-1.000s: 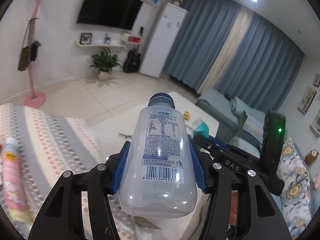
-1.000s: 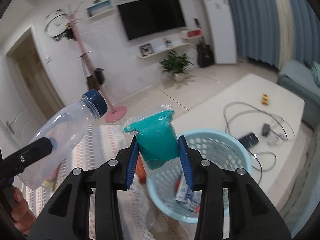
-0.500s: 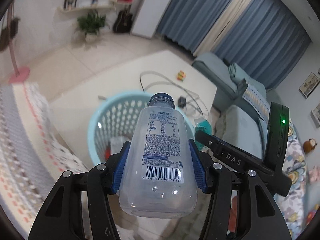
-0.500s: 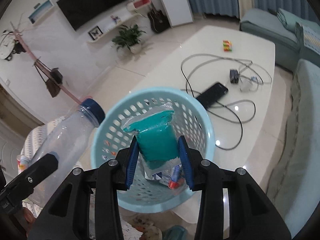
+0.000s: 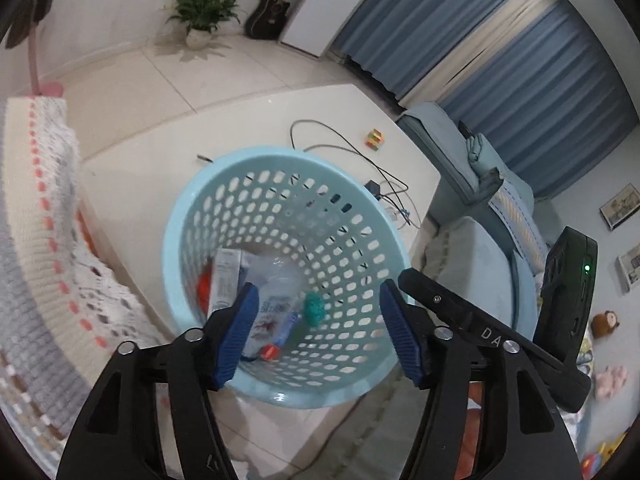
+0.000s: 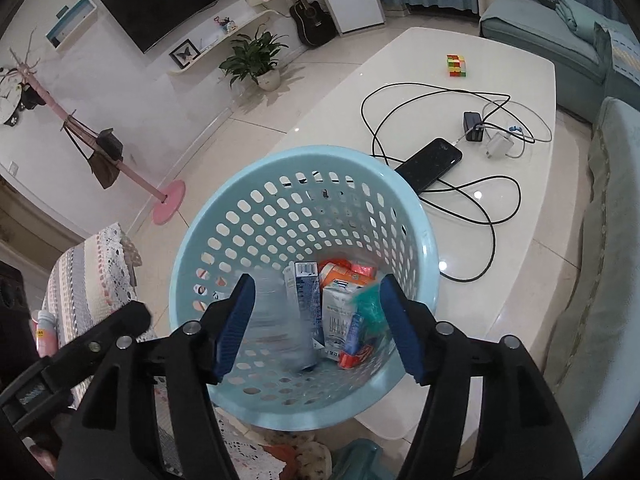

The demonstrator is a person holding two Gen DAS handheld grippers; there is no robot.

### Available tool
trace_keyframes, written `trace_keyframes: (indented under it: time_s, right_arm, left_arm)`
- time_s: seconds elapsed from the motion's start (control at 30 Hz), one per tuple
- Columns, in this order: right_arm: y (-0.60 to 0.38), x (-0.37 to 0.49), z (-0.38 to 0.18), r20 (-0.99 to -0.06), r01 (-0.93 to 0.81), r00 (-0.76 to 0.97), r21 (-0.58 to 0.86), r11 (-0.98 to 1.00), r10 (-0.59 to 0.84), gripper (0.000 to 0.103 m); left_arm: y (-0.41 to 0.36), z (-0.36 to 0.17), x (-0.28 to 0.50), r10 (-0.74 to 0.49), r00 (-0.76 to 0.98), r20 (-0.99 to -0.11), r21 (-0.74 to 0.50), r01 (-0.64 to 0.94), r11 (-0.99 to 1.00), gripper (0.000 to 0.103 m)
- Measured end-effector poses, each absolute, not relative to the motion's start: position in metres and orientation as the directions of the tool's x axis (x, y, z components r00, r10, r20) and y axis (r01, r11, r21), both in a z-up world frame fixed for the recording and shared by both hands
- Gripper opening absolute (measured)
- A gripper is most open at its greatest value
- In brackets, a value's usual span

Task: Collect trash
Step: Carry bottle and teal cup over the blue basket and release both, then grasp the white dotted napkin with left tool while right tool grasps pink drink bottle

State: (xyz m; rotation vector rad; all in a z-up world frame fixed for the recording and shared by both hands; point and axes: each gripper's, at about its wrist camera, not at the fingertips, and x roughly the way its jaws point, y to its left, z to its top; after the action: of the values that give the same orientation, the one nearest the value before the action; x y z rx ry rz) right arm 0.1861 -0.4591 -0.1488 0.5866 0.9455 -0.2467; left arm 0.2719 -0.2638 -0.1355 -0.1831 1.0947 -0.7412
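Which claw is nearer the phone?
Right. The right claw hangs over the basket on the side toward the phone; the left claw is beside it, farther off. Both claws' jaws are opening, gripping nothing.

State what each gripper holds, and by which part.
Nothing: the left gripper and right gripper are opening, empty, above the basket.
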Motion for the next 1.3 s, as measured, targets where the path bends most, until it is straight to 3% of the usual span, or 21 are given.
trace_keyframes:
  time_s: [0.27, 0.63, 0.97, 1.3]
  right_arm:
    - [-0.438, 0.184, -0.127, -0.798, 0.393, 0.599, 0.355, 0.848, 0.056, 0.061]
    - [-0.347, 0.190, -0.063, -0.719, 0.183, 0.687, 0.311, 0.933, 0.105, 0.061]
    - [-0.209, 0.198, -0.011, -0.658, -0.096, 0.714, 0.244, 0.965, 0.238, 0.061]
    - [-0.074, 0.215, -0.017, -0.696, -0.262, 0.645, 0.187, 0.947, 0.316, 0.061]
  left_arm:
    - [-0.236, -0.096, 0.254, -0.641, 0.317, -0.699, -0.474, 0.466, 0.747, 0.062]
    - [-0.131, -0.018, 0.207, -0.679, 0.492, -0.544, -0.513, 0.445, 0.734, 0.062]
    - [0.001, 0.016, 0.183, -0.494, 0.715, -0.495, -0.445, 0.279, 0.851, 0.062]
    - [0.117, -0.002, 0.194, -0.312, 0.754, -0.578, -0.335, 0.129, 0.933, 0.062]
